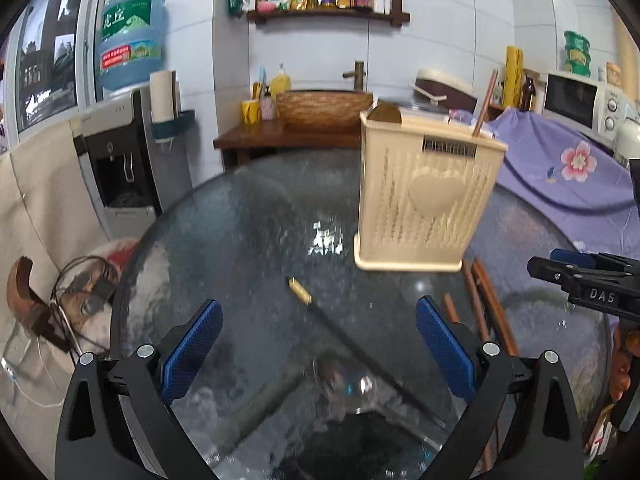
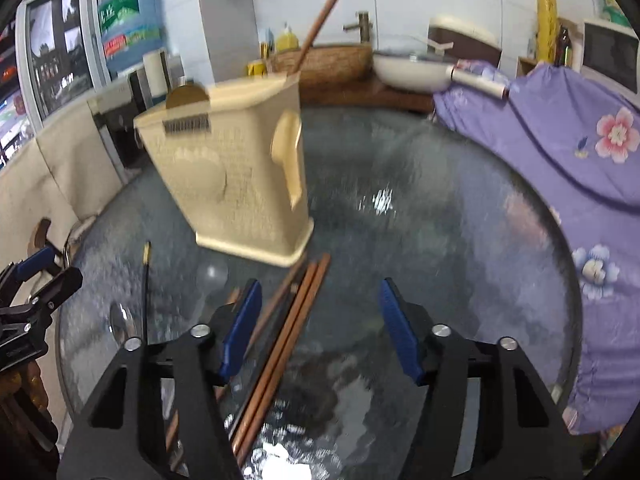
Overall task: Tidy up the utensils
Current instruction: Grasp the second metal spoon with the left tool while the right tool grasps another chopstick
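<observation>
- Utensil holder: cream plastic caddy, upright near the middle of the round glass table. One brown chopstick already stands in it, and a rounded wooden piece pokes out at the other end.
- Loose brown chopsticks: a bundle lying on the glass, tips just beside the holder's base, running back toward the near edge.
- Black slim utensil with gold tip: lies apart on the glass, toward the left edge side; whether it is a chopstick or a spoon handle you cannot tell.
- Your right gripper: jaws partly spread, empty, with the brown chopsticks lying under the gap.
- Your left gripper: jaws wide apart, empty, over the black utensil.
- Step judged: pickup, mid-task.
- Next: lower, centre one stick between the pads, pinch, lift clear, then steer it into the holder's top.
</observation>
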A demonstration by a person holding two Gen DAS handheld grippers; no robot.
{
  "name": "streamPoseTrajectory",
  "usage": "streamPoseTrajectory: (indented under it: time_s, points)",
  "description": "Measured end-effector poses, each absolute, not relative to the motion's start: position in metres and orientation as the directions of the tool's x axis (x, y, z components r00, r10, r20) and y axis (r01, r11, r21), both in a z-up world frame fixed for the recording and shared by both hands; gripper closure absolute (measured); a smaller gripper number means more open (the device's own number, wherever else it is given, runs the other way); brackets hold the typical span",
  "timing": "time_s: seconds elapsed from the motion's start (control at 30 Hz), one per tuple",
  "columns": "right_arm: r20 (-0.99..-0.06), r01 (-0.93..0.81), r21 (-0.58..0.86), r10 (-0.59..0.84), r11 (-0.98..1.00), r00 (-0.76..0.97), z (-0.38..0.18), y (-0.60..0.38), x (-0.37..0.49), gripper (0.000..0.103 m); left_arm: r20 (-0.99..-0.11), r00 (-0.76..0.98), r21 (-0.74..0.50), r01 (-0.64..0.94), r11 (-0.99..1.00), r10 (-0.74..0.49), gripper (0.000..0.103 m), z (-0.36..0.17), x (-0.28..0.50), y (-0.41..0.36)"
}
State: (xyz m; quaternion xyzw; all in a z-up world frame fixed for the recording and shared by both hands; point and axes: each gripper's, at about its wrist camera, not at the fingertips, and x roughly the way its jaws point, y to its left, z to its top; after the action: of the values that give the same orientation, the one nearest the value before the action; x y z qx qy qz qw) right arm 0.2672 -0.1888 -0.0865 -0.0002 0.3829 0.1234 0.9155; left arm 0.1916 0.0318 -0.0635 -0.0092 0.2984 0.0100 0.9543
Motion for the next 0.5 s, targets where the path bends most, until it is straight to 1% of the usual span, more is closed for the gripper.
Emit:
streamPoseTrajectory:
  time_s: [0.03, 0.07, 0.17, 0.3, 0.5]
  points:
    - [-0.719, -0.227, 0.098, 0.227, 0.969, 0.657, -0.096, -0.187, 0.265, 0.055, -0.585, 0.811, -0.009, -0.028, 1.0, 0.017, 0.011, -0.07, 0.19, 0.031]
    - [-0.728, -0.228, 0.103, 0.23, 0.968, 0.646, -0.1, -0.185, 0.265, 0.059, -0.595, 0.803, -0.007, -0.032, 0.999, 0.021, 0.013, -0.075, 0.187, 0.031]
    - [-0.755, -0.224, 0.1, 0.221, 0.969, 0.617, -0.114, -0.179, 0.263, 0.063, -0.624, 0.781, -0.004, -0.03, 1.0, 0.021, 0.017, -0.086, 0.182, 0.029]
    - [-0.774, -0.221, 0.091, 0.209, 0.971, 0.598, -0.123, -0.174, 0.264, 0.066, -0.65, 0.76, 0.002, -0.028, 1.0, 0.023, 0.023, -0.097, 0.178, 0.026]
    - [-0.79, -0.213, 0.034, 0.157, 0.976, 0.593, -0.128, -0.169, 0.266, 0.068, -0.669, 0.743, -0.001, -0.025, 1.0, 0.018, 0.024, -0.107, 0.176, 0.022]
